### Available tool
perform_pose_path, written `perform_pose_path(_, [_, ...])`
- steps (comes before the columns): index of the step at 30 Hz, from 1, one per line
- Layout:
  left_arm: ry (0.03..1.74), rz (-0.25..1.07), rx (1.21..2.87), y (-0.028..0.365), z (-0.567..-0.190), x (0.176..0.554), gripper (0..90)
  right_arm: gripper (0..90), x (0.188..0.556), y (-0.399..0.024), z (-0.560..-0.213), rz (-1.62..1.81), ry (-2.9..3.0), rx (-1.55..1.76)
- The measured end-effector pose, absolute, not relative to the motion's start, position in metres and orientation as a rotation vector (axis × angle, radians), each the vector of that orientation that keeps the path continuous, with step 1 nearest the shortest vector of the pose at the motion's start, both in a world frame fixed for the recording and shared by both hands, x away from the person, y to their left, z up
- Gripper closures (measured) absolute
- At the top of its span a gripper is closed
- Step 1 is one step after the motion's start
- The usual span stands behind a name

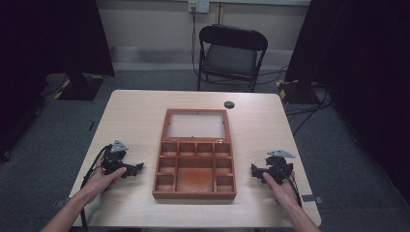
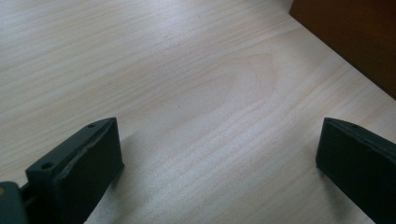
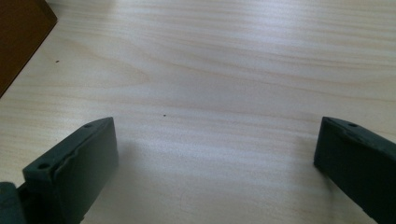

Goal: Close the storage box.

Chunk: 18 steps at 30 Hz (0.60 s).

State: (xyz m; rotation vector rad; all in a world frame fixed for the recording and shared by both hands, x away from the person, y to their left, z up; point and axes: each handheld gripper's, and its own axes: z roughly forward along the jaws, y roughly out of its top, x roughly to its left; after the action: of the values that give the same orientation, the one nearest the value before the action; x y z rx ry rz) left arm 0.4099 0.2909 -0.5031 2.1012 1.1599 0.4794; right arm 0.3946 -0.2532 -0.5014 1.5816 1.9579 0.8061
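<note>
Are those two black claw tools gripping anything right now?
No. The left hand-held gripper and the right hand-held gripper both sit open, with bare table between their jaws.

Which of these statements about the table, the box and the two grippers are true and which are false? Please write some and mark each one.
1. The wooden box lies open, its lid folded back away from the person. True.
2. The left gripper is shut on a small part. False: its jaws stand wide apart over bare table.
3. The compartments of the box hold screws. False: they look empty.
4. The right gripper is open, beside the box. True.
5. A black chair stands beyond the far edge of the table. True.
</note>
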Motion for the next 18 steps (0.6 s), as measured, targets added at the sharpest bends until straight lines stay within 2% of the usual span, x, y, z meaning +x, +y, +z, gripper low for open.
perform_pose_path(6, [1.173,0.470,2.111,0.292,-0.500,0.409,1.4,0.0,0.392,-0.254,-0.501,0.798,1.952,1.598])
perform_pose_path(10, [1.211,0.475,2.075,0.295,-0.497,0.408,16.4,1.2,0.392,-0.255,-0.499,0.797,1.972,1.604])
perform_pose_path(11, [1.218,0.456,2.066,0.296,-0.496,0.409,16.4,3.7,0.392,-0.255,-0.498,0.802,1.970,1.604])
perform_pose_path(13, [1.234,0.422,2.055,0.299,-0.494,0.409,16.3,16.8,0.390,-0.256,-0.495,0.822,1.962,1.590])
perform_pose_path(15, [1.230,0.420,2.062,0.299,-0.494,0.408,17.6,14.0,0.391,-0.256,-0.495,0.833,1.973,1.598])
perform_pose_path(18, [1.207,0.420,2.062,0.297,-0.490,0.407,18.1,14.5,0.391,-0.257,-0.494,0.847,1.986,1.604])
